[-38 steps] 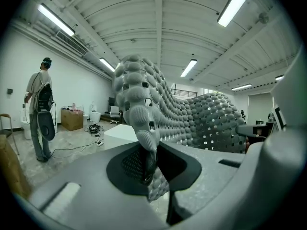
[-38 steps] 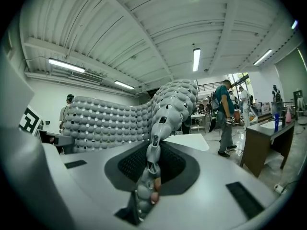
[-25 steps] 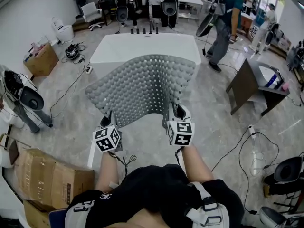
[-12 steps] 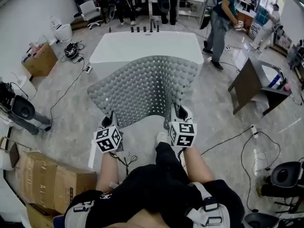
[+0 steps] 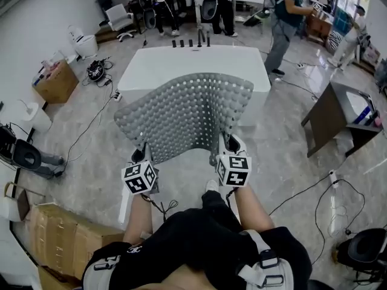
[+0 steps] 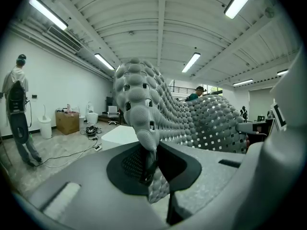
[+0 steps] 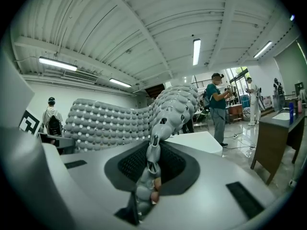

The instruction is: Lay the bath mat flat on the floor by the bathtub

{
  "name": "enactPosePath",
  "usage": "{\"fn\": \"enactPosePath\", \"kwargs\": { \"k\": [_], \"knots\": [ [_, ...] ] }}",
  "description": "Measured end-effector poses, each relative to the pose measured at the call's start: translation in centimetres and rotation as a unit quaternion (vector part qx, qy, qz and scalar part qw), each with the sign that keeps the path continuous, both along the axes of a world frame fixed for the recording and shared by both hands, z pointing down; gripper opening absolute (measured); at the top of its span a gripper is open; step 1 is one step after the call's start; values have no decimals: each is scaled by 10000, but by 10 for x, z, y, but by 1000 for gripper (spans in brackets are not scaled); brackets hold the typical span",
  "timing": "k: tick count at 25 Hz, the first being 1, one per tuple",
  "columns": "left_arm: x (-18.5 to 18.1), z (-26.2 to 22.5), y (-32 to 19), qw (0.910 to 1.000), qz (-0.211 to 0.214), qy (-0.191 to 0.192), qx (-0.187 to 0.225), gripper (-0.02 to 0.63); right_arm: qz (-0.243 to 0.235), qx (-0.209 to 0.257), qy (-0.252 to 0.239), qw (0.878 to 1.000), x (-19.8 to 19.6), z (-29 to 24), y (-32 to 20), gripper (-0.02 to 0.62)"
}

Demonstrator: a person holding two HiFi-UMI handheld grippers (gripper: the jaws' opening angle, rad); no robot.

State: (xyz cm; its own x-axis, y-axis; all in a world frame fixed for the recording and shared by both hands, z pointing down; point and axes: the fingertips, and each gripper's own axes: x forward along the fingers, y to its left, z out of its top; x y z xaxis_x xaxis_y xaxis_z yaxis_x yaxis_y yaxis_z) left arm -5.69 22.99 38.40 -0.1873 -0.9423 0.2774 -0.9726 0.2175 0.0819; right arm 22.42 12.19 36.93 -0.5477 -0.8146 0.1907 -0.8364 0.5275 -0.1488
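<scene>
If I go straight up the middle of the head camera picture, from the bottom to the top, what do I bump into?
Black shorts → left tongs and right tongs, side by side → the bumpy grey bath mat they hold up → white bathtub → dark taps → people standing.

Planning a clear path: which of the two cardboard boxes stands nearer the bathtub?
The upper-left box, by the white wall. The other box lies at the head view's lower left edge, much farther from the bathtub.

tool [image 6: 146,169]: clamped on bath mat [image 6: 192,121] edge | mat: raised, bowed | bathtub [image 6: 120,134]: beyond
</scene>
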Motion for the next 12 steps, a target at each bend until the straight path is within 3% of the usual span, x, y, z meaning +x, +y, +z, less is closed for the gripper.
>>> {"fn": "enactPosePath", "kwargs": {
  "k": [5, 12],
  "knots": [
    [-9, -8, -70, 10000, 13, -44, -52, 43, -195, -48, -36, 9998, -19, -5, -68, 49],
    [-10, -7, -165, 9997, 160, -67, -186, 43, -55, -162, -45, 9998, -20, -3, -160, 49]
  ]
}}
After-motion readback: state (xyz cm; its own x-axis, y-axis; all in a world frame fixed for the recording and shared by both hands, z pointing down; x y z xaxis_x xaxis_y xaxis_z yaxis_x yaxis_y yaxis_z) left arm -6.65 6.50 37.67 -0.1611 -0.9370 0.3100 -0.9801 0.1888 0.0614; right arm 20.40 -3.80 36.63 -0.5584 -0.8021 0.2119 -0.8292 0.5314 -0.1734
